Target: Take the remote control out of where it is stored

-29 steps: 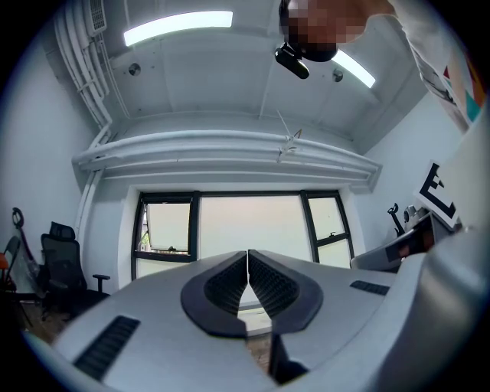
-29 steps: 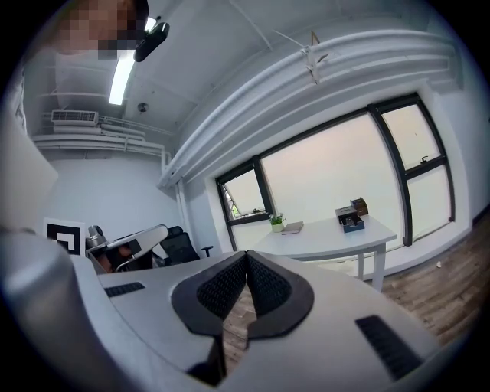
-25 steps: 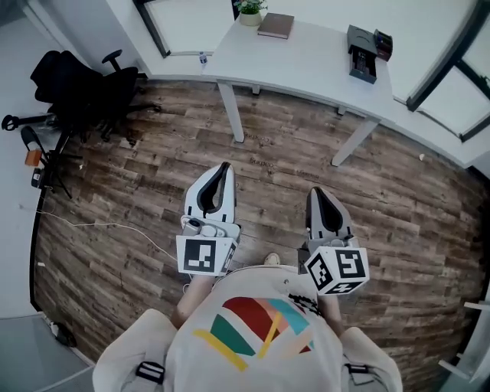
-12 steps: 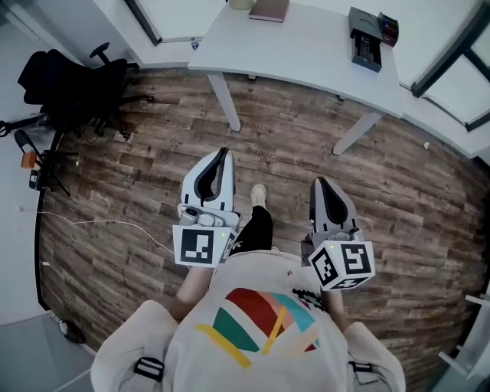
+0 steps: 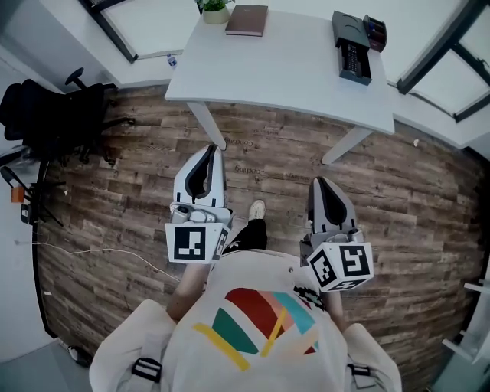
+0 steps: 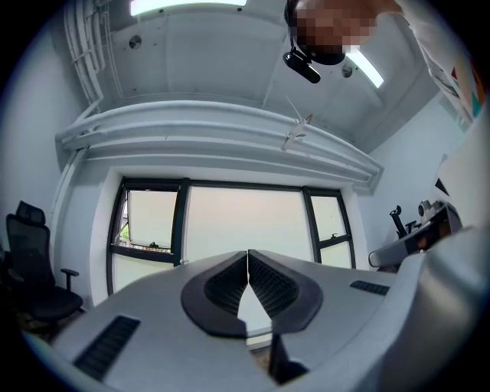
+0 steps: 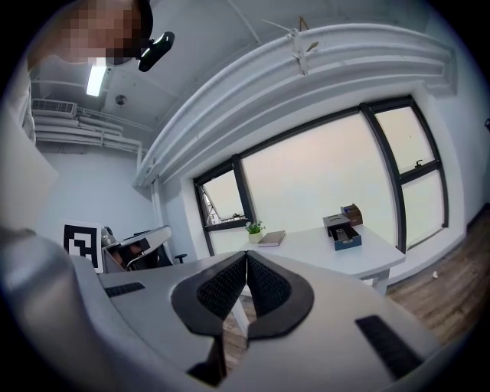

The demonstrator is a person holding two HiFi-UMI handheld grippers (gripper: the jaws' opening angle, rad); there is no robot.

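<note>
Remote control (image 5: 355,60) lies in an open dark box (image 5: 344,27) at the desk's (image 5: 283,73) far right corner. Near side of desk: left gripper (image 5: 210,151) and right gripper (image 5: 317,184), both closed and empty.

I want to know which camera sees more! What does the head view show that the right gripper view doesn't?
Only the head view: the person's shoe and the shirt's colourful print. Only the right gripper view: the ceiling and its light. Both: the white desk with the plant, book and the remote control in its box.
</note>
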